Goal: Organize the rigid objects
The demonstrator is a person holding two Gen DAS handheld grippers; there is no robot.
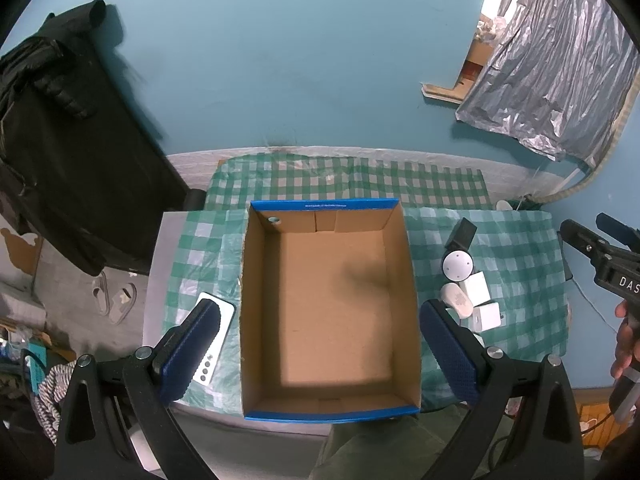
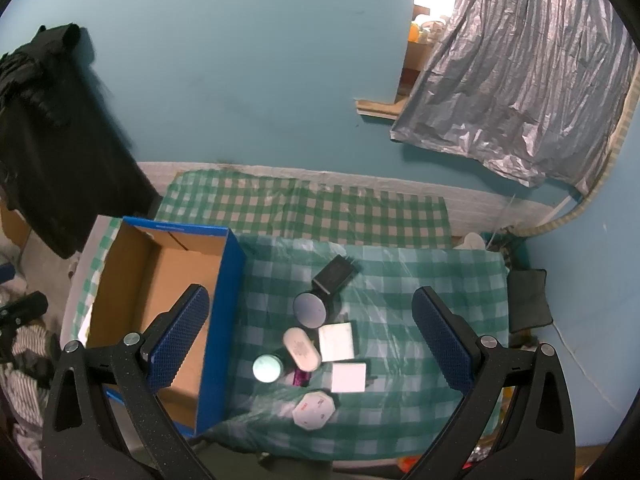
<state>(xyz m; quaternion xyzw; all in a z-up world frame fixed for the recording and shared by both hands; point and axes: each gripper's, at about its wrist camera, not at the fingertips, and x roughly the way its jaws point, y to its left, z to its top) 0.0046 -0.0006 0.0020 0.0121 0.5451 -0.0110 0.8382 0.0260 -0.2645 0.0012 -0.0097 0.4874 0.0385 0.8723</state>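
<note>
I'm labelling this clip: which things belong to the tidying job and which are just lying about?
Job: cardboard box; black charger; round disc; two white adapters; oval case; octagonal piece; white remote.
Lying about: black jacket, silver sheet, sandals.

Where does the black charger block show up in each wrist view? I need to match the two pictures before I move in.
Left wrist view: the black charger block lies right of centre on the checked cloth, beyond the round grey disc.
Right wrist view: it lies near centre, again just beyond the disc, between the open tongs.
Shared landmark: the blue-edged cardboard box, left of the charger in both views.
</note>
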